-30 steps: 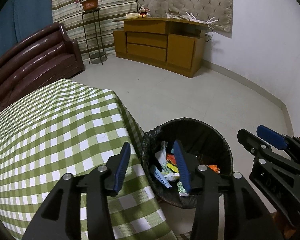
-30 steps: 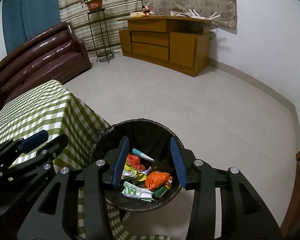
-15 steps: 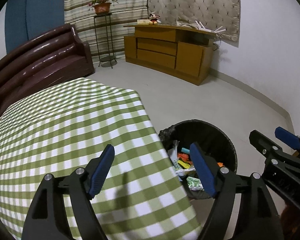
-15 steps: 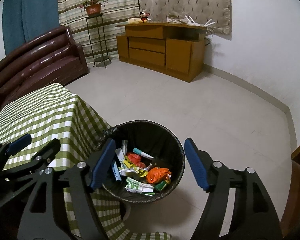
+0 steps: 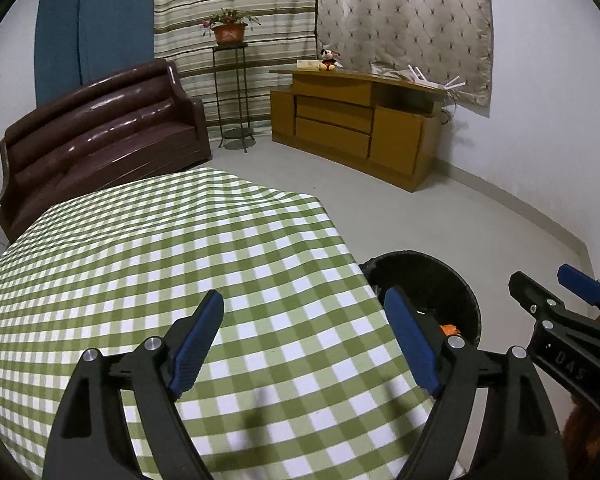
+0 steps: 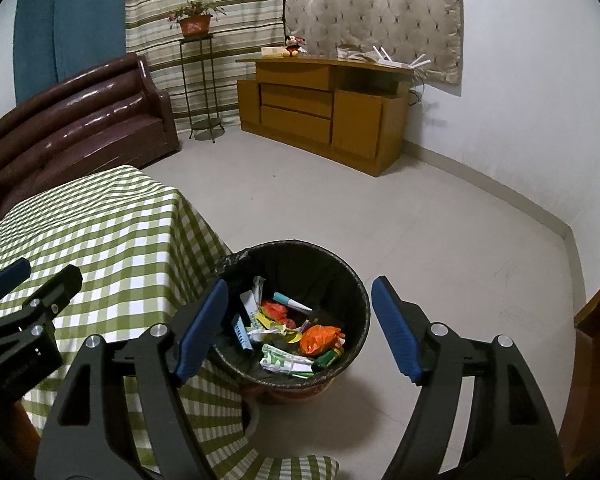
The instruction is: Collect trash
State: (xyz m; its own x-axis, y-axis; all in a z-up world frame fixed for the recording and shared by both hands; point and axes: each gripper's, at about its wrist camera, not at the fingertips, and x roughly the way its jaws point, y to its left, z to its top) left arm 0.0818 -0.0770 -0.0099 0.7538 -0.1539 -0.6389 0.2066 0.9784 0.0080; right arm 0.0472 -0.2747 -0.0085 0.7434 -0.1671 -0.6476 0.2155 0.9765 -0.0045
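Checked tablecloth (image 5: 148, 264) bare in view. Bin (image 6: 356, 292) on the floor just beside the table corner holds wrappers (image 6: 288, 336): light, crumpled, soft; pinch at folds. Left gripper (image 5: 304, 340) and right gripper (image 6: 296, 328) released, jaws just opened, nothing between.

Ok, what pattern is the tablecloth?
The tablecloth is a green and white check, clearest in the left wrist view.

- Below and ahead of the left gripper (image 5: 304, 340): the checked tablecloth (image 5: 160, 264) lies bare.
- To its right: the bin (image 5: 452, 280) stands against the table's corner; the right gripper (image 5: 548, 292) is near on that side.
- Under the right gripper (image 6: 300, 328): the bin's (image 6: 340, 264) mouth is unblocked, with trash (image 6: 288, 328) at the bottom.
- Beyond and right of the bin: bare floor (image 6: 440, 216) up to the cabinet (image 6: 320, 108).
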